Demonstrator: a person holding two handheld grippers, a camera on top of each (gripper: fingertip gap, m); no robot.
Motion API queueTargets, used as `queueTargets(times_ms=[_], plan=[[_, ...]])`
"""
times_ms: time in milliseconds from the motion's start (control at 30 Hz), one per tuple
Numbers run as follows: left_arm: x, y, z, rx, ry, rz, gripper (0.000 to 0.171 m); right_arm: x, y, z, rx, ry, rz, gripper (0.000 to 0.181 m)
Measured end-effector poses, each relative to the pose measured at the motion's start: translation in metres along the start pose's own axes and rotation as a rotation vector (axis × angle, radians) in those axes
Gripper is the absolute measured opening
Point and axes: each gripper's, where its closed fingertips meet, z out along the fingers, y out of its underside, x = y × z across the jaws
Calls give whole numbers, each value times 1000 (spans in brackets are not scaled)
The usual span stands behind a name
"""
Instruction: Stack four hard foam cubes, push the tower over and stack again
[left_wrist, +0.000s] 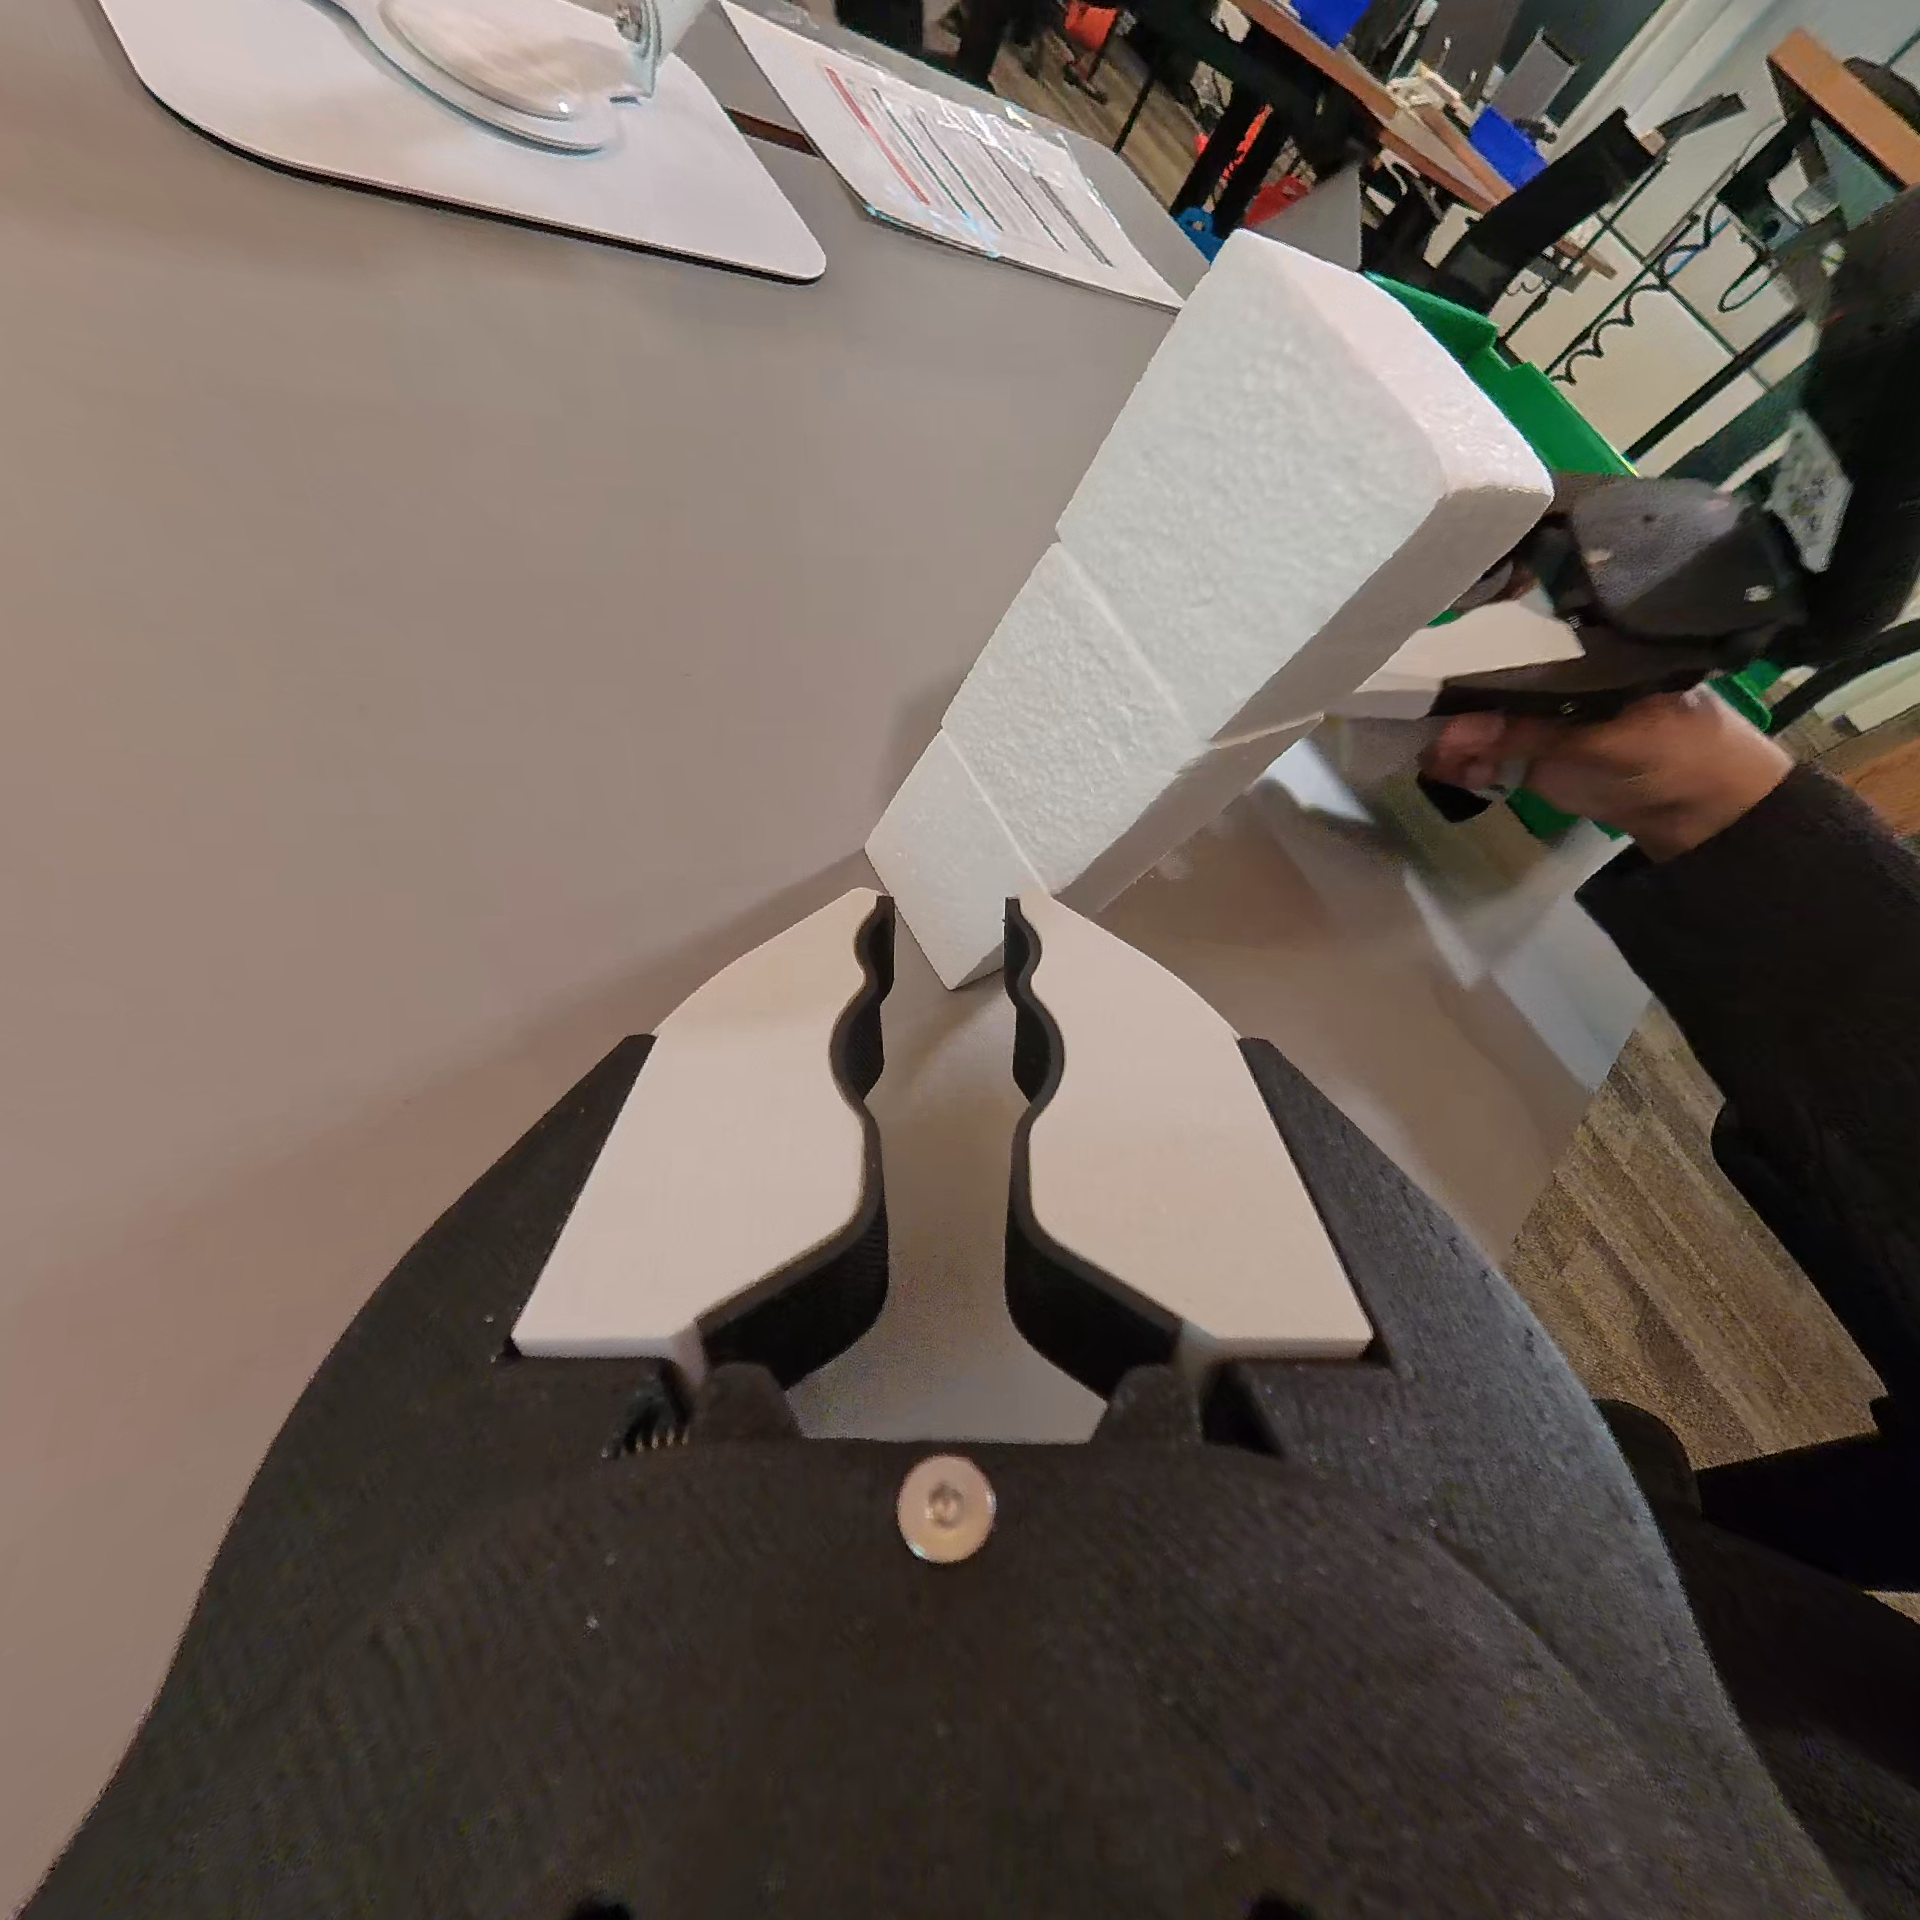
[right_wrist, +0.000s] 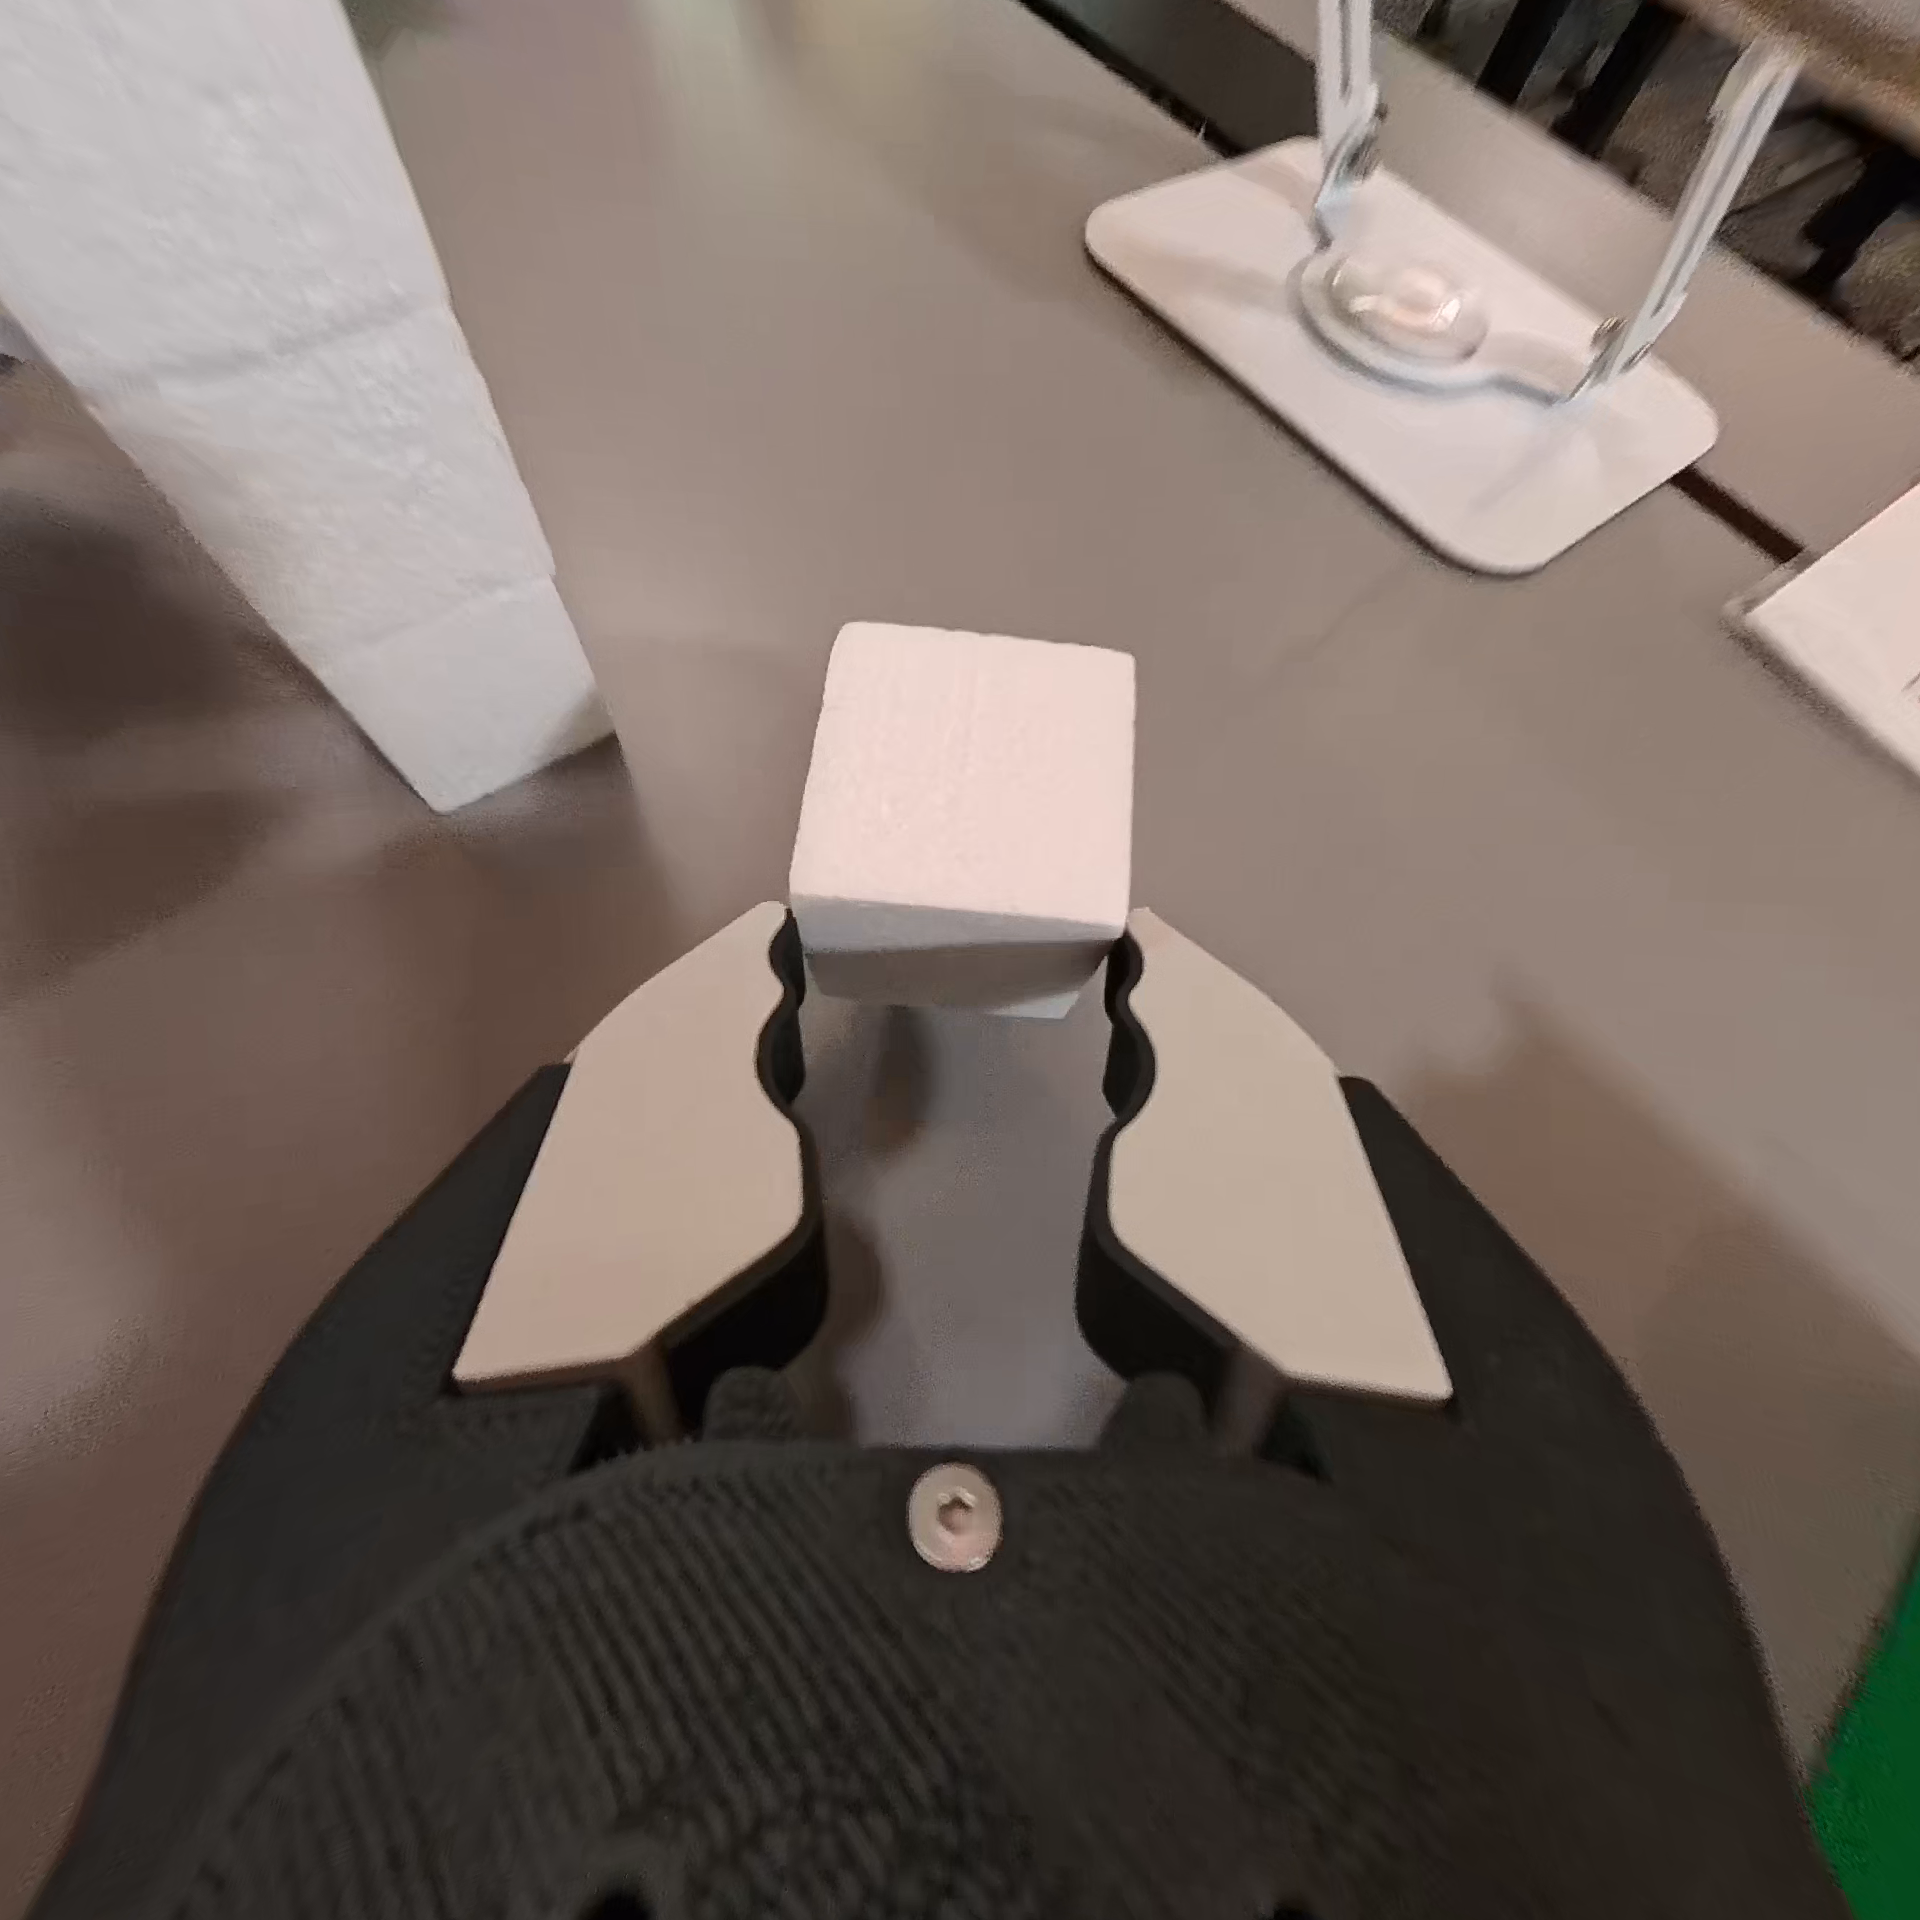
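Gripping a white foam cube (right_wrist: 961, 795) at their tips, our right tongs (right_wrist: 961, 961) are clamped on it above the grey bench (right_wrist: 1039, 416). Our left tongs (left_wrist: 948, 940) are standing slightly apart and empty, just short of the bottom corner of a foam tower (left_wrist: 1174, 634), where we are counting three stacked blocks. The left wrist view is showing the other tongs (left_wrist: 1538, 582) and a hand (left_wrist: 1600, 769) beside the tower top, plus a laminated sheet (left_wrist: 966, 156) and green bin (left_wrist: 1517, 395). The right wrist view is showing the held cube. Both are showing one white mat (right_wrist: 1455, 416) under a glass vessel (right_wrist: 1392, 301).
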Motion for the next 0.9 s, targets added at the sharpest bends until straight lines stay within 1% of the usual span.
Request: queueTargets(times_ms=[67,133,200,267,300,400,467,567,633,733,900], plan=[[0,0,0,2,-2,0,21,1,-23,-15,46,13,-37,57],[-1,0,0,2,-7,5,21,0,-57,-34,111,4,-77,57],[-2,0,1,1,-13,11,21,-12,-92,-51,149,-84,-110,57],[-3,1,2,-4,-23,25,21,-39,-116,-64,116,-245,-160,57],[-3,2,3,-6,-30,34,21,-50,-127,-68,104,-293,-204,57],[-7,1,3,-8,-52,58,21,-70,-155,-66,99,-343,-353,57],[-10,1,2,-8,-67,68,21,-83,-164,-59,69,-408,-399,57],[-18,3,-3,-5,-88,54,21,-89,-171,-47,61,-464,-415,57],[-22,3,-9,2,-94,31,22,-91,-168,-41,57,-509,-403,57],[-27,4,-17,12,-110,11,22,-88,-162,-32,27,-531,-399,57],[-35,9,-28,15,-137,-17,22,-93,-161,-27,5,-588,-404,57]])
